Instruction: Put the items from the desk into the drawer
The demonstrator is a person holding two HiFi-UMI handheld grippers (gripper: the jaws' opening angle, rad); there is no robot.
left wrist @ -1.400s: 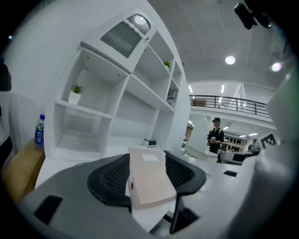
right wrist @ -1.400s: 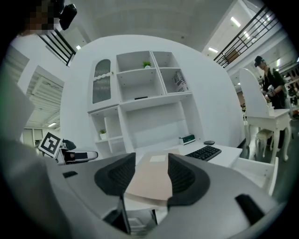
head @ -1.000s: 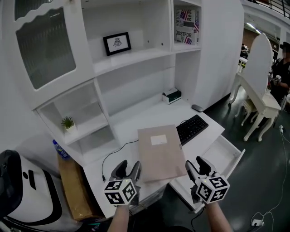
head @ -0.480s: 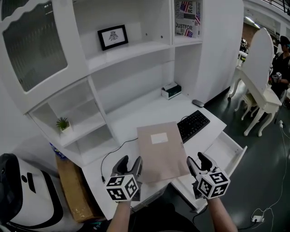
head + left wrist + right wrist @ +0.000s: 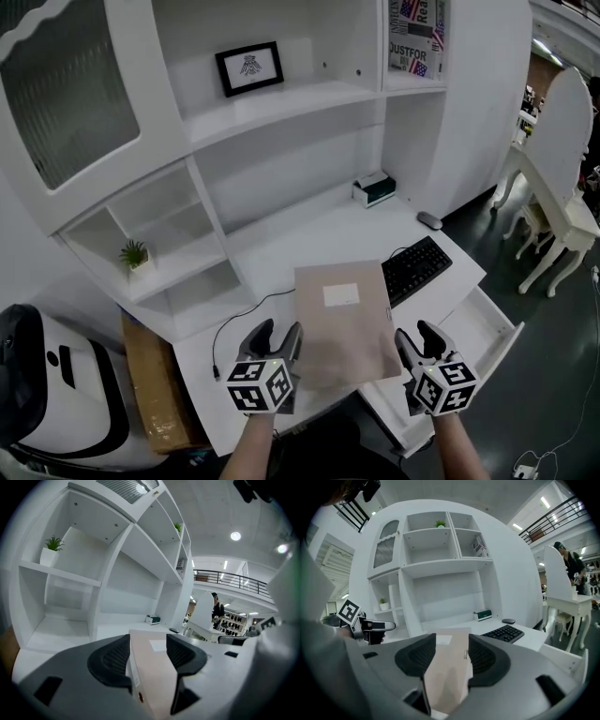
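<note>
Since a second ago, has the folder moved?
No, not clearly. The folder, clamped by left gripper and right gripper, keeps its right edge by the keyboard; the whole view shifted.

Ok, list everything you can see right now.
folder: 1, tan, over the desk front, held at both sides
keyboard: 1, black, desk right
mouse: 1, grey, beyond the keyboard
small box: 1, green and white, desk back
cable: 1, black, desk left
drawer: 1, white, open, under desk right
framed picture: 1, black frame, upper shelf
potted plant: 1, green, left cubby
cardboard box: 1, brown, left of desk
left gripper: 1, dark, shut on folder's left edge
right gripper: 1, dark, shut on folder's right edge
</note>
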